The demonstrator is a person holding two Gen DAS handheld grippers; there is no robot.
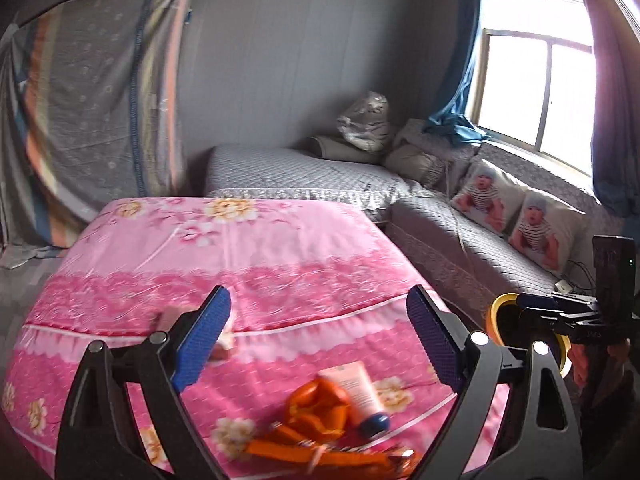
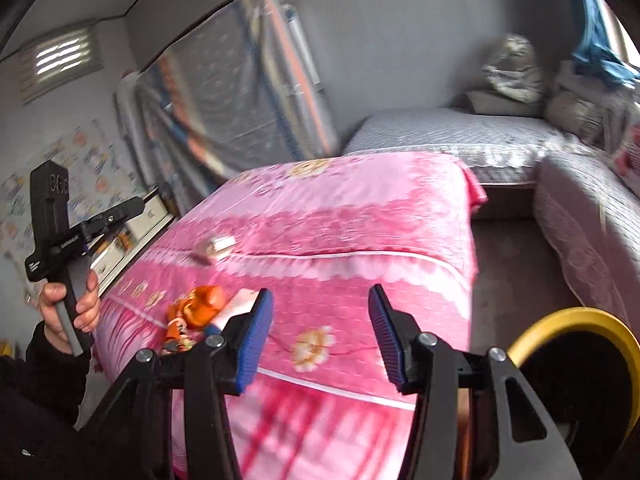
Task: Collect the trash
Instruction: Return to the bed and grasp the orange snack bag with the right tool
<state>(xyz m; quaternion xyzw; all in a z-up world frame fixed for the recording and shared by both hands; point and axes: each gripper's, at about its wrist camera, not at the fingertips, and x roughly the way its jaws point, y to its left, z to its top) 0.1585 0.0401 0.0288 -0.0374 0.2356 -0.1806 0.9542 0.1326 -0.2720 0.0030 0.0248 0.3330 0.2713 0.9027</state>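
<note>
Left gripper (image 1: 320, 340): jaws wide apart, empty.
Right gripper (image 2: 322, 340): jaws parted, empty.
Trash: orange wrapper (image 1: 320, 408) and tube (image 1: 362, 394) near table's front edge; small pale item (image 2: 216, 248) mid-table.
Bin (image 2: 580, 364): beside table's right edge.
Progress: nothing collected yet, judging by remaining items.

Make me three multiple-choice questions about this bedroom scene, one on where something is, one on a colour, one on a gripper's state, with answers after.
1. Where does the orange wrapper lie?
A. on the pink bedspread
B. on the grey sofa
C. on the windowsill

2. What colour is the bin rim?
A. green
B. yellow
C. white

3. How is the left gripper?
A. shut on a tube
B. shut on nothing
C. open, empty

Answers: 1 A, it rests on the floral cover beside the cream tube. 2 B, a yellow ring shows at the bedside. 3 C, its blue pads stand wide apart.
</note>
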